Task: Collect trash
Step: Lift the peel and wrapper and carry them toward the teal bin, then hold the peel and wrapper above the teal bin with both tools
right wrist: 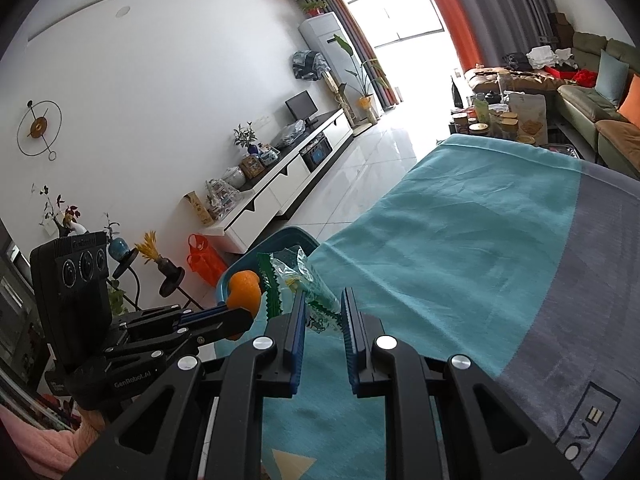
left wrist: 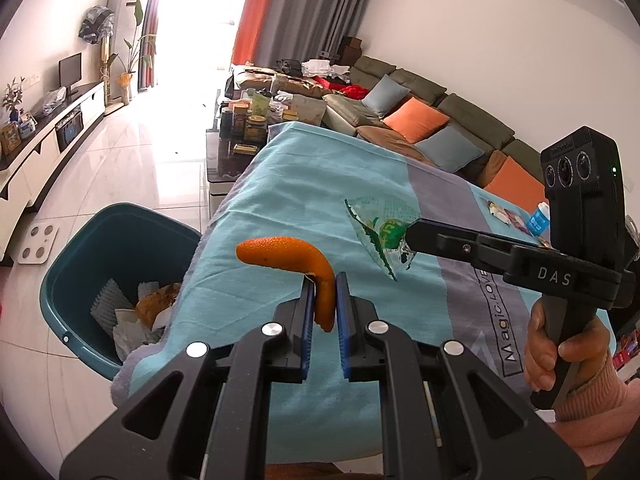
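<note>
My left gripper (left wrist: pixel 324 280) is shut on a curled orange peel (left wrist: pixel 288 258) and holds it above the teal cloth, near the table's left edge. The peel also shows in the right wrist view (right wrist: pixel 244 292), in the left gripper (right wrist: pixel 244 316). My right gripper (right wrist: pixel 324 300) is shut on a green and clear plastic wrapper (right wrist: pixel 298 280). In the left wrist view the right gripper (left wrist: pixel 408 236) holds that wrapper (left wrist: pixel 380 228) above the cloth. A teal trash bin (left wrist: pixel 80 264) with paper scraps stands on the floor left of the table; its rim shows in the right wrist view (right wrist: pixel 280 240).
The table is covered by a teal and grey cloth (left wrist: pixel 304 184). Small packets (left wrist: pixel 508 214) and a blue item (left wrist: pixel 540 220) lie at its far right. A cluttered coffee table (left wrist: pixel 248 120) and a sofa (left wrist: pixel 440 120) stand beyond. A white scale (left wrist: pixel 38 244) lies on the floor.
</note>
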`<state>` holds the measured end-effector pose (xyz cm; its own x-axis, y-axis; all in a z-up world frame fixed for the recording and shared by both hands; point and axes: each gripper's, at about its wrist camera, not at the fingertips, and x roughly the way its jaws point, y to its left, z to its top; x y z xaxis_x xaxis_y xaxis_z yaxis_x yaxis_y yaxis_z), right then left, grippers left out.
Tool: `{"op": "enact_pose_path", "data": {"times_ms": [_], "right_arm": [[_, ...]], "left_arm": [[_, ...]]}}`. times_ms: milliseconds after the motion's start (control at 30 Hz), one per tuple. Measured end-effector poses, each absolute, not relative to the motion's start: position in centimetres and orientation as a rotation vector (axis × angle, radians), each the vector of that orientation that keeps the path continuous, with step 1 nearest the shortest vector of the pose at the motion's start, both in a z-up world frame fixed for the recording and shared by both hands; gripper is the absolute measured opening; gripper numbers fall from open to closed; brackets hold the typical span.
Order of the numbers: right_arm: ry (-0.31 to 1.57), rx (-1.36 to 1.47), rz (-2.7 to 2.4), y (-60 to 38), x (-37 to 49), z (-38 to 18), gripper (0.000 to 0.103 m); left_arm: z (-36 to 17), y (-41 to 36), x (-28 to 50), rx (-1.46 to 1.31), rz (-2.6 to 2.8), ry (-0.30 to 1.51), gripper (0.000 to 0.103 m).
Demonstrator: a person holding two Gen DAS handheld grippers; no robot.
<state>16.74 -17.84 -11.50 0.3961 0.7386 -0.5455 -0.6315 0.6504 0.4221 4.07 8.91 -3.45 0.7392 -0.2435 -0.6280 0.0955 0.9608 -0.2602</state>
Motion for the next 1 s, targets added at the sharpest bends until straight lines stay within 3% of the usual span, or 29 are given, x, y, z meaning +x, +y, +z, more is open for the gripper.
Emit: {"op": "enact_pose_path", "data": {"times_ms": [1000], "right_arm": [[0.797,0.135,0.918,-15.4,16.9,-11.4,0.016]], "left_arm": [[-3.4,12.0,4.0,-0.223,-0.106,0.706,0.011]]}}
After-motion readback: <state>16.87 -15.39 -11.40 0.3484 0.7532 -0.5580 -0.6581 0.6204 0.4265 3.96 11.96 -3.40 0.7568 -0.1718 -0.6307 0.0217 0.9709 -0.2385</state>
